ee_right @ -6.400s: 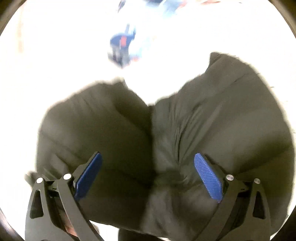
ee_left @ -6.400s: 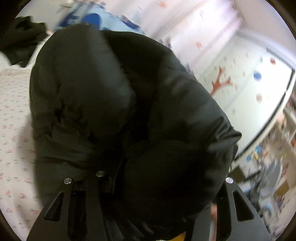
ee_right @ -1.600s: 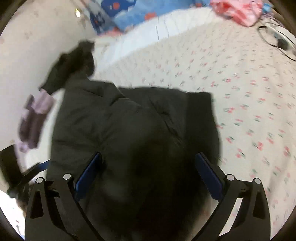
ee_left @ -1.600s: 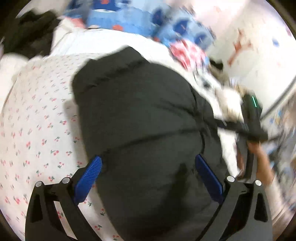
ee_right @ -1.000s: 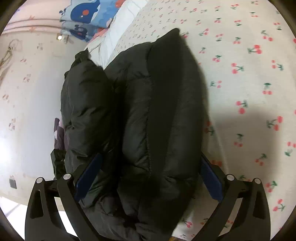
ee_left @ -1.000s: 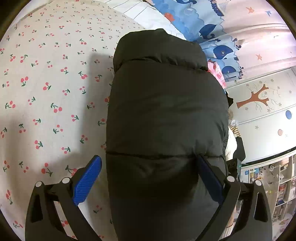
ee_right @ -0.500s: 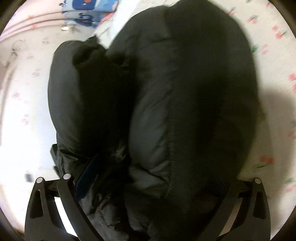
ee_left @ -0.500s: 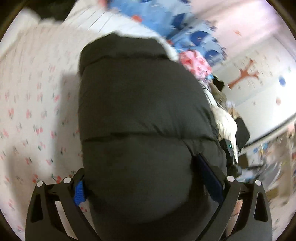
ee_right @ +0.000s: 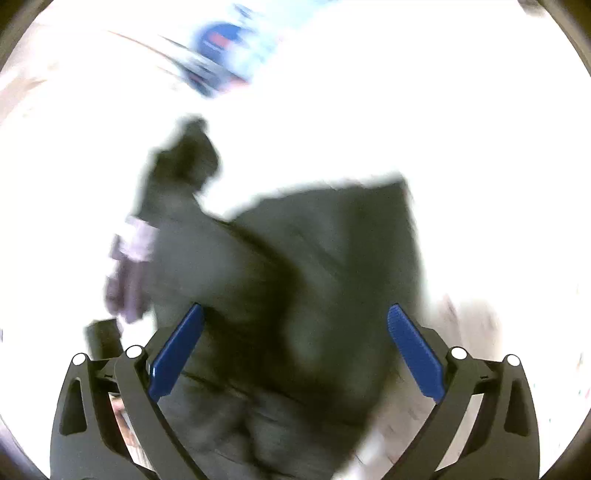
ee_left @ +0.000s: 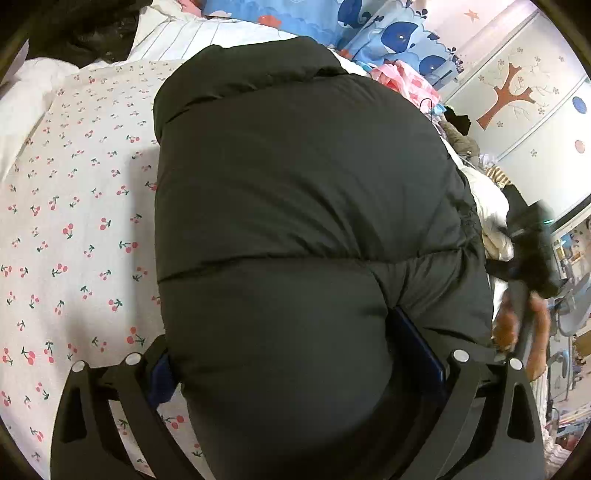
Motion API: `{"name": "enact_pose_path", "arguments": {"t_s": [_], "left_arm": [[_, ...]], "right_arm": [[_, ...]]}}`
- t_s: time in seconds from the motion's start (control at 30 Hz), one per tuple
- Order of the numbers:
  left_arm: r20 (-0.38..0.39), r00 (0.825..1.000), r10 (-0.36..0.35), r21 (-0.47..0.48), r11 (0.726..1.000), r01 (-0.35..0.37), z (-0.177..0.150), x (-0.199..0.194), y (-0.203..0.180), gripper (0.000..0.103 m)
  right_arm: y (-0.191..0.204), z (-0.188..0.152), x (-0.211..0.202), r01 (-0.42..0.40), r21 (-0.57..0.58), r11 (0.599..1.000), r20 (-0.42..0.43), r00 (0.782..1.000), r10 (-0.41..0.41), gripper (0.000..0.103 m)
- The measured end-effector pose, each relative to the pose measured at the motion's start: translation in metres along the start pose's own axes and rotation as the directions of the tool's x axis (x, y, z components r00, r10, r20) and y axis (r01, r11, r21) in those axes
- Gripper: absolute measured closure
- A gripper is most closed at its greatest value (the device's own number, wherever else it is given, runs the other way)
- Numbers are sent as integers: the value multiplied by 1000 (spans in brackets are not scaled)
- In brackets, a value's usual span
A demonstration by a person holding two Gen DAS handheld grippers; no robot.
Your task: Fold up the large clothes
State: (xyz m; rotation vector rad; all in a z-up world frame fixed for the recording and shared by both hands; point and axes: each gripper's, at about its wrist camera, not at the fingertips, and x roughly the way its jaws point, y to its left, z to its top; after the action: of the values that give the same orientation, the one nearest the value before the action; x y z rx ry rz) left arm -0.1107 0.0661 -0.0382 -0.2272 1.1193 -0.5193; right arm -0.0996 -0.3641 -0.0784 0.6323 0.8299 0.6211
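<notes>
A folded black puffer jacket (ee_left: 295,192) lies on the cherry-print bed sheet (ee_left: 74,221). My left gripper (ee_left: 295,354) is wide open with the jacket's near end bulging between its blue-padded fingers (ee_left: 417,347). In the blurred, overexposed right wrist view the jacket (ee_right: 314,277) lies below my right gripper (ee_right: 295,347), which is open and holds nothing. In the left wrist view the right gripper and the hand holding it (ee_left: 532,266) are at the jacket's right side.
Blue whale-print bedding (ee_left: 369,29) and pink clothes (ee_left: 402,81) lie at the bed's head. A dark garment (ee_left: 92,26) lies at top left. More clothes (ee_left: 487,206) are piled at the right edge, beside a white wardrobe (ee_left: 517,92).
My left gripper has pressed further onto the jacket's near end. My right gripper has pulled back from the jacket, which filled its view half a second ago, and is moving fast.
</notes>
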Motion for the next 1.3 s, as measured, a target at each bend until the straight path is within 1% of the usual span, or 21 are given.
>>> {"name": "enact_pose_path", "arguments": {"t_s": [0.03,0.07,0.13,0.2,0.3,0.4,0.5,0.53,0.6,0.7,0.73,0.8,0.87,0.9,0.93,0.97,1.03,1.1,1.17,1.23,1.3], "left_arm": [[2,1000,9,6,1000,-9,0,1,-2,7],[4,1000,13,7,1000,-13,0,2,-4,7],[6,1000,22,6,1000,-22,0,2,-5,7],[12,1000,22,7,1000,-23,1,2,-5,7],[36,998,41,26,999,-42,-1,1,-9,7],[54,996,78,47,996,-80,-8,0,-12,7],[67,992,110,70,991,-115,-10,1,-18,7],[72,990,122,77,989,-127,-10,2,-21,7],[91,984,153,96,982,-161,-12,1,-26,7],[122,981,153,93,982,-165,-9,-4,-28,7],[141,978,151,82,983,-163,-8,-8,-25,7],[226,959,174,43,981,-188,-5,-23,-20,7],[325,918,226,28,968,-249,-5,-40,-20,7],[372,892,258,32,957,-290,-4,-46,-22,7],[378,884,274,35,950,-309,-3,-46,-22,7],[366,885,288,40,945,-324,-2,-42,-23,7],[348,888,300,72,936,-345,-2,-32,-27,7],[333,882,333,120,913,-390,-5,-21,-34,7],[346,871,348,157,894,-419,-9,-16,-43,7],[356,866,351,176,885,-431,-12,-16,-47,7],[355,868,348,175,887,-427,-12,-16,-46,7]], "right_arm": [[14,-2,6,-30,-51,998,3,1000,31,7],[23,-3,15,-35,-82,996,-7,999,34,7],[34,-9,43,28,-129,991,-61,997,-36,7],[16,-12,75,167,-75,983,-127,976,-175,7],[-13,-15,92,148,48,988,-174,975,-137,7],[-19,-17,95,156,52,986,-184,972,-144,7],[-22,-7,102,162,62,985,-196,970,-147,7],[-11,1,113,165,63,984,-201,968,-149,7],[-12,-2,114,167,65,984,-209,966,-150,7],[-14,-9,102,156,74,985,-210,968,-137,7],[-12,0,108,152,75,986,-208,969,-133,7],[-8,4,104,138,67,988,-205,971,-121,7],[-9,2,101,132,59,990,-216,969,-116,7],[-11,2,102,130,55,990,-223,968,-115,7],[-11,3,100,129,59,990,-224,968,-113,7],[-5,8,106,129,66,989,-217,970,-112,7],[2,11,88,91,45,995,-173,982,-82,7],[19,14,74,51,-30,998,-133,990,-55,7],[34,11,69,37,-111,993,-146,988,-53,7],[43,3,71,46,-190,981,-203,975,-85,7],[39,-9,86,93,-247,964,-294,941,-166,7]]}}
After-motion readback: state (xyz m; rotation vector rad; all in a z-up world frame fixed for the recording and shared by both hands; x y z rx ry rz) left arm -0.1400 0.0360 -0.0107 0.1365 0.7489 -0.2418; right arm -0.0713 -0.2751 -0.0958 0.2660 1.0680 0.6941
